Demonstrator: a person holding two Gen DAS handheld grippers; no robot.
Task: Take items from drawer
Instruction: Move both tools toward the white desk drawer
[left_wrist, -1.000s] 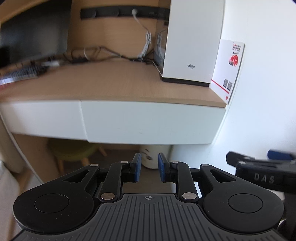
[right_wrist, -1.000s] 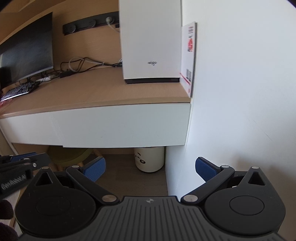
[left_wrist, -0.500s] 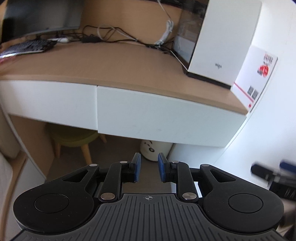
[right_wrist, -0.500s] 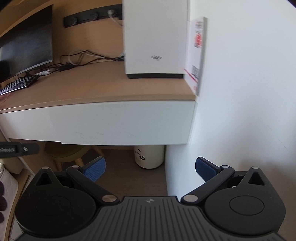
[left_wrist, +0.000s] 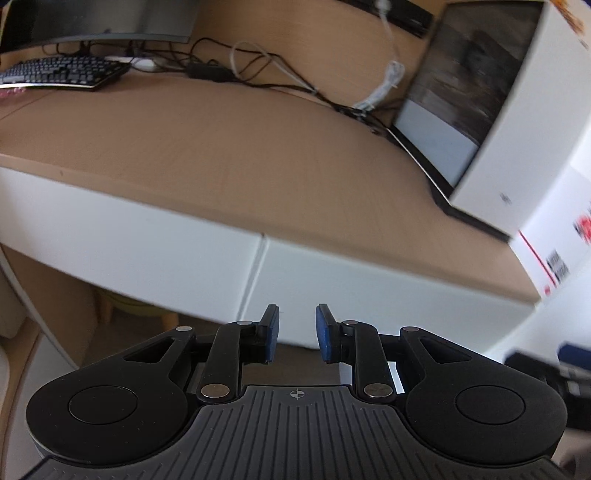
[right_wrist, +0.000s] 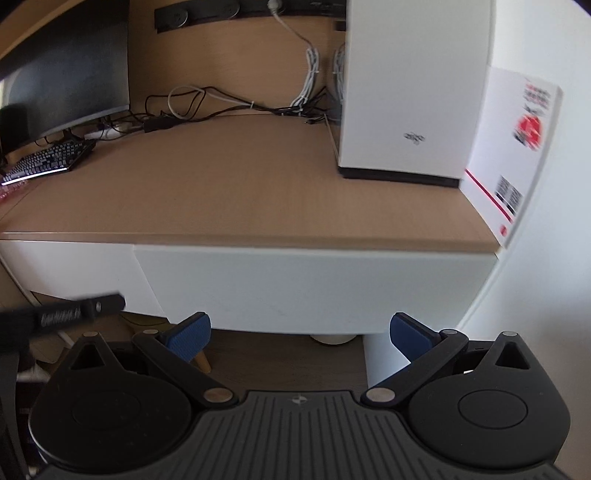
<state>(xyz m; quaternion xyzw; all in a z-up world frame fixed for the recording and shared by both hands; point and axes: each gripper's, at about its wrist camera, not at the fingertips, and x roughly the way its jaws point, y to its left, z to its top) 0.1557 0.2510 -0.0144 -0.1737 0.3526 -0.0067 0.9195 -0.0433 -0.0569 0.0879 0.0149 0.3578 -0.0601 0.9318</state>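
Note:
Two white drawer fronts run under the wooden desk top, both closed. The right-hand drawer (left_wrist: 388, 284) (right_wrist: 314, 284) is the wider one, and the left-hand drawer (left_wrist: 129, 236) (right_wrist: 66, 266) adjoins it. My left gripper (left_wrist: 297, 332) hovers in front of the seam between them, its blue pads nearly together with nothing between. My right gripper (right_wrist: 299, 332) stands wide open and empty in front of the right drawer's lower edge. Neither gripper touches a drawer. What the drawers contain is hidden.
On the desk (right_wrist: 240, 192) stand a white box-shaped case (right_wrist: 413, 92), a white card with red print (right_wrist: 517, 147) against the wall, a tangle of cables (right_wrist: 221, 107), a keyboard (right_wrist: 48, 162) and a monitor (right_wrist: 66, 74). A white bin (right_wrist: 332, 338) sits under the desk.
Both grippers have risen and come closer to the desk front. The left view has swung left toward the seam between the drawers. Finger openings are unchanged.

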